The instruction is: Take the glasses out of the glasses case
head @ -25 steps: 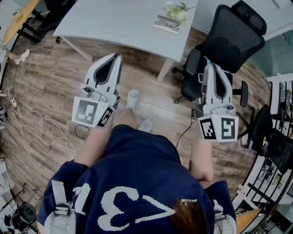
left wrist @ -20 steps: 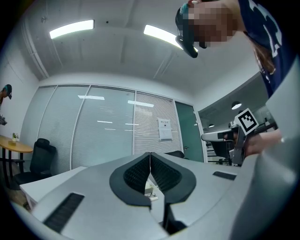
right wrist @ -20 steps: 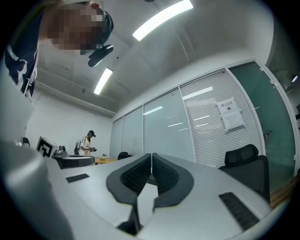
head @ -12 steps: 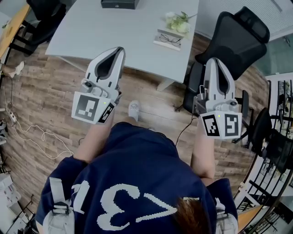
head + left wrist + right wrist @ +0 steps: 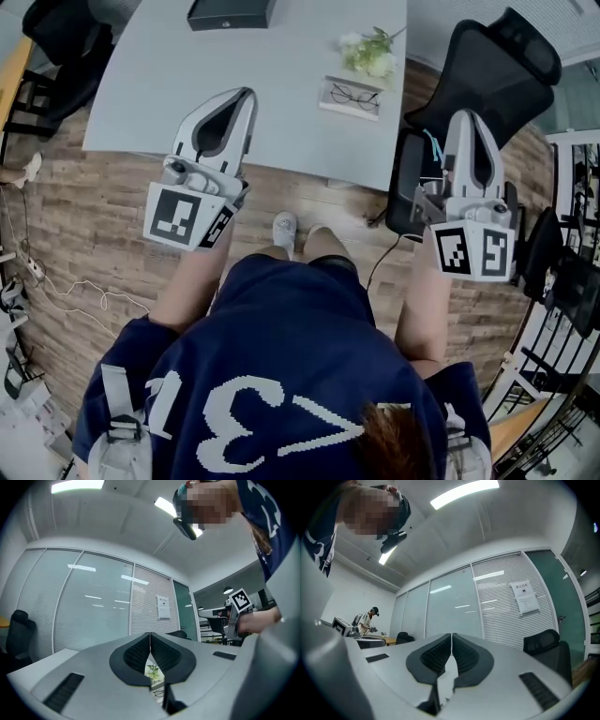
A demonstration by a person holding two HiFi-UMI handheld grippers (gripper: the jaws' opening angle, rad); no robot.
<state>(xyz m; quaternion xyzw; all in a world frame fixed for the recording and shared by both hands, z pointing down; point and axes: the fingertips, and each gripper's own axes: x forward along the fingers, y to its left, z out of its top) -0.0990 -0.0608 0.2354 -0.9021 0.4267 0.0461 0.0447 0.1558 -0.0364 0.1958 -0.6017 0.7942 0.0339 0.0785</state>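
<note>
A black glasses case (image 5: 230, 13) lies shut at the far side of the grey table (image 5: 187, 94). A pair of glasses (image 5: 353, 96) rests on a white pad near the table's right edge, and shows small between the jaws in the left gripper view (image 5: 159, 693). My left gripper (image 5: 247, 94) hovers over the table's near edge, jaws pressed together and empty (image 5: 150, 635). My right gripper (image 5: 469, 116) hangs off the table's right side above a chair, also shut on nothing (image 5: 451, 635). Both are well short of the case.
A small bunch of pale flowers (image 5: 370, 52) sits just beyond the glasses. A black office chair (image 5: 487, 66) stands at the table's right, another chair (image 5: 56, 28) at far left. Cables (image 5: 66, 291) trail over the wooden floor. A distant person (image 5: 370, 618) stands at a desk.
The person has walked up to the table: it now reaches under the left gripper, and the black case has come into view. Both grippers stay shut and empty.
</note>
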